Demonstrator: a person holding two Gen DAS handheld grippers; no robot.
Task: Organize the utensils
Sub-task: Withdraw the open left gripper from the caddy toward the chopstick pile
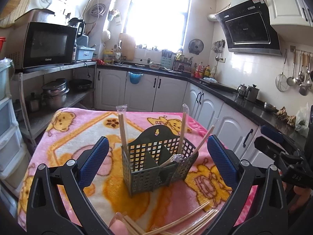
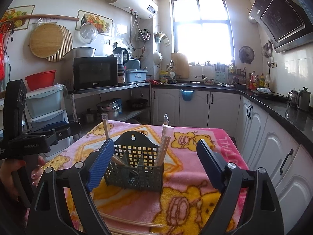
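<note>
The basket stands upright on the blanket, some chopsticks already in it. Loose chopsticks lie in front of the basket, crosswise, under both grippers. Left gripper and right gripper are wide and empty; neither is clearly nearer.

Each black gripper has ribbed blue pads, silver screws and white lettering.
</note>
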